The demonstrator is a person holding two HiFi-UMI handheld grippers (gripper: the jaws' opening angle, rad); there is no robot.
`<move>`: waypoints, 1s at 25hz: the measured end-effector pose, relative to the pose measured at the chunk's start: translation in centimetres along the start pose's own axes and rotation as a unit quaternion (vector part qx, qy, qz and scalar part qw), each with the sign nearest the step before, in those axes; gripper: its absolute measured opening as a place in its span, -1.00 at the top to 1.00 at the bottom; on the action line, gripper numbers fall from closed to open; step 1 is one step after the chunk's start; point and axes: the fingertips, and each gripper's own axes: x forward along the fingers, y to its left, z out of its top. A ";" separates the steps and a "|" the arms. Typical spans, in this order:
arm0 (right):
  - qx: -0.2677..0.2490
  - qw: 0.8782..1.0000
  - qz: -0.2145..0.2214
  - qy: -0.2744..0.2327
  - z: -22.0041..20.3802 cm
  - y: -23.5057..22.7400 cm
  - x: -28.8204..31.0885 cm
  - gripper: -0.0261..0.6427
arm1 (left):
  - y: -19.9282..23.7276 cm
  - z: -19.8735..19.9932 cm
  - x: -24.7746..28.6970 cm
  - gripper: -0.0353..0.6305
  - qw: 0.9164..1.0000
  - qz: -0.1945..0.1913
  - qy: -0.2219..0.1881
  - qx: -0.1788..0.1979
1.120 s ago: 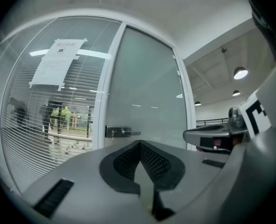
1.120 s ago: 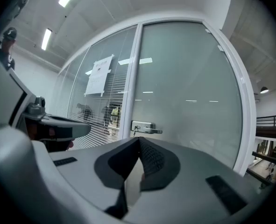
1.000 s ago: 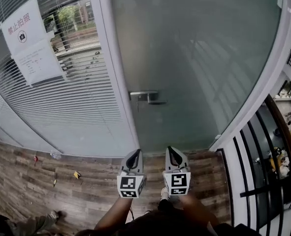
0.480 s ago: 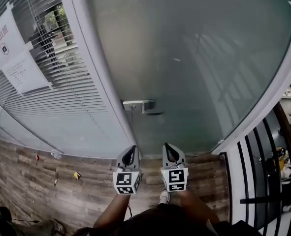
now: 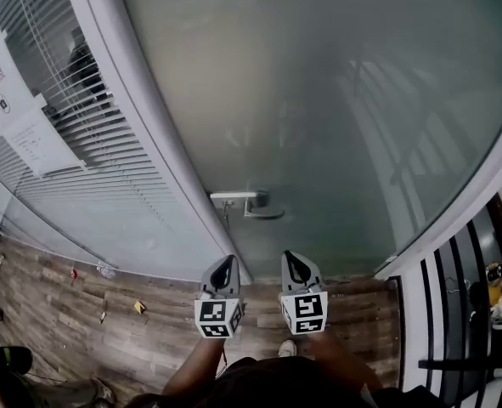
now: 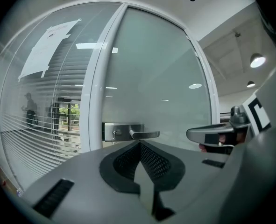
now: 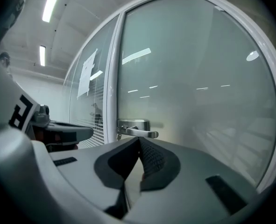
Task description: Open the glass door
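A frosted glass door (image 5: 335, 109) fills the view ahead, closed in its white frame. Its metal lever handle (image 5: 252, 205) sits on a plate at the door's left edge, also seen as the handle (image 6: 137, 133) in the left gripper view and the handle (image 7: 138, 131) in the right gripper view. My left gripper (image 5: 224, 266) and right gripper (image 5: 292, 262) are held side by side below the handle, a short way off it. Both are shut with nothing between the jaws. The left gripper (image 6: 139, 143) and the right gripper (image 7: 138, 139) point almost level at the handle.
Left of the door stands a white post (image 5: 140, 134) and a glass panel with blinds (image 5: 64, 117) carrying paper notices (image 5: 17, 113). The floor is wood plank (image 5: 81, 330) with small bits of litter. A black railing (image 5: 454, 313) runs at the right.
Both grippers and the head have come nearer to the door. The handle now looks larger and closer to the jaw tips. Neither pair of jaws has changed.
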 end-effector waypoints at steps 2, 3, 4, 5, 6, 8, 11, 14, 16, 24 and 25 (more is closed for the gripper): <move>-0.013 1.000 0.016 0.004 0.2 0.2 0.6 0.88 | -0.3 0.2 0.5 0.89 1.000 0.000 0.000 -0.004; -0.022 0.999 0.026 0.006 0.5 0.3 1.1 0.88 | -0.3 0.1 0.7 0.89 1.000 0.003 -0.001 -0.005; -0.032 0.999 0.037 0.010 0.6 0.5 1.6 0.88 | -0.1 0.0 1.0 0.89 1.000 0.006 -0.003 -0.003; -0.044 0.998 0.049 0.016 0.7 0.7 2.2 0.88 | 0.1 -0.1 1.4 0.89 1.000 0.010 -0.005 0.000; -0.057 0.996 0.059 0.022 0.8 1.0 2.9 0.88 | 0.3 -0.1 1.7 0.89 1.000 0.012 -0.006 0.003; -0.090 0.992 0.075 0.037 1.0 1.2 4.3 0.86 | 0.6 0.1 2.3 0.89 1.000 0.014 -0.009 0.011; -0.130 0.986 0.091 0.052 1.6 1.6 6.0 0.72 | 1.0 0.3 3.3 0.89 1.000 0.009 -0.011 0.017; -0.181 0.975 0.108 0.066 1.7 2.0 7.1 0.58 | 1.2 -0.1 4.2 0.89 1.000 0.005 -0.005 0.012; -0.219 0.965 0.121 0.074 1.8 2.4 7.8 0.49 | 1.7 -0.5 4.9 0.89 1.000 0.002 -0.004 0.012; -0.400 0.897 0.146 0.121 0.7 3.5 11.6 0.38 | 2.8 -1.6 6.9 0.89 1.000 -0.016 0.012 0.000; -0.424 0.884 0.150 0.131 0.3 3.6 12.0 0.38 | 2.8 -1.7 7.0 0.89 1.000 -0.020 0.015 -0.001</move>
